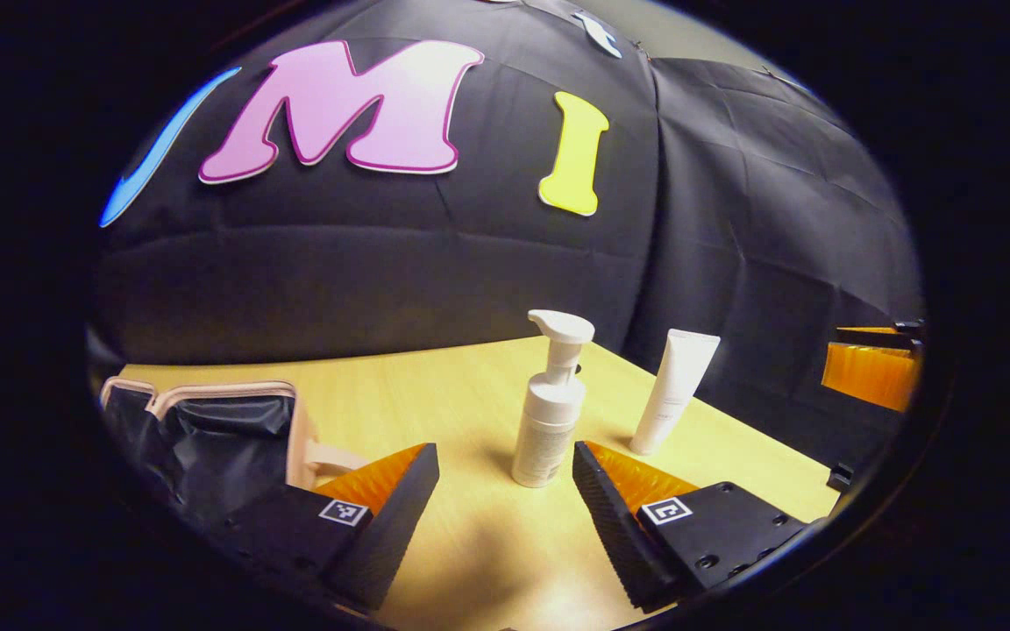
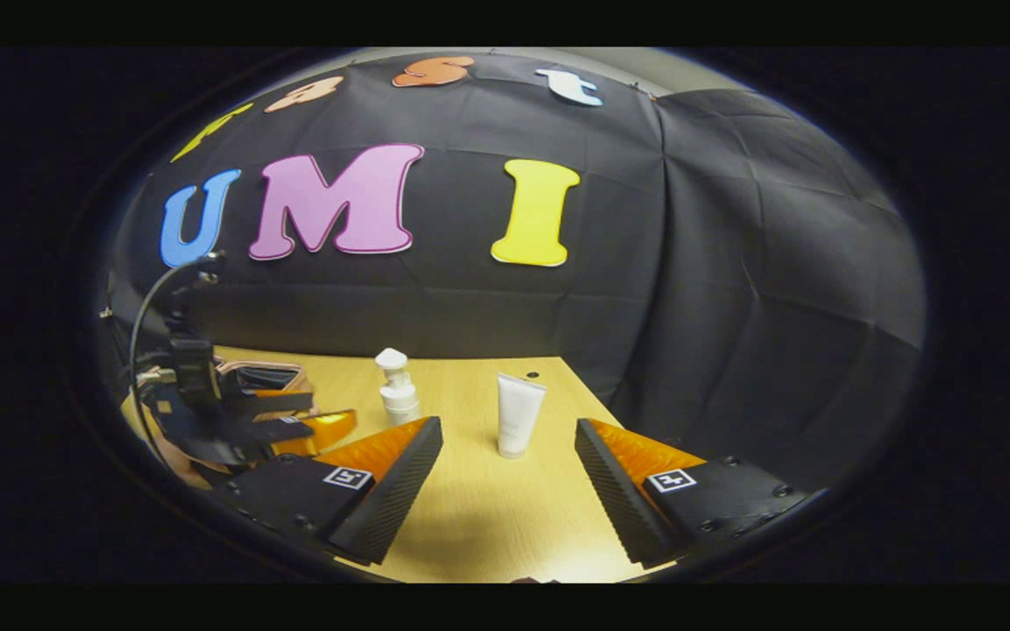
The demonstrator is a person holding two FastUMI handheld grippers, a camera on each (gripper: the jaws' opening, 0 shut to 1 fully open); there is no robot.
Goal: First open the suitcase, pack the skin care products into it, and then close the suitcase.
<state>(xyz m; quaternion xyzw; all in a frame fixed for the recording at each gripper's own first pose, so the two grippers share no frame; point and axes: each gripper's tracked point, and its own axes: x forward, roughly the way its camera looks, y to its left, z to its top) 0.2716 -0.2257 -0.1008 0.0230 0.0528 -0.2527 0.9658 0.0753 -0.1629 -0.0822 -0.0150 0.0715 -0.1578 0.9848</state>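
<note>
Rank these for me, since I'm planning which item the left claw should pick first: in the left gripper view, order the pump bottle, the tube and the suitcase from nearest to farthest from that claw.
1. Pump bottle: standing just ahead of the open left claw, slightly right of centre.
2. Tube: upright, farther back and to the right.
3. Suitcase: lying open off to the left; its distance against the tube is too close to call.

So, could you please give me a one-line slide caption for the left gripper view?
Open left gripper approaches an upright pump bottle, tube standing beyond, opened suitcase alongside.
</note>
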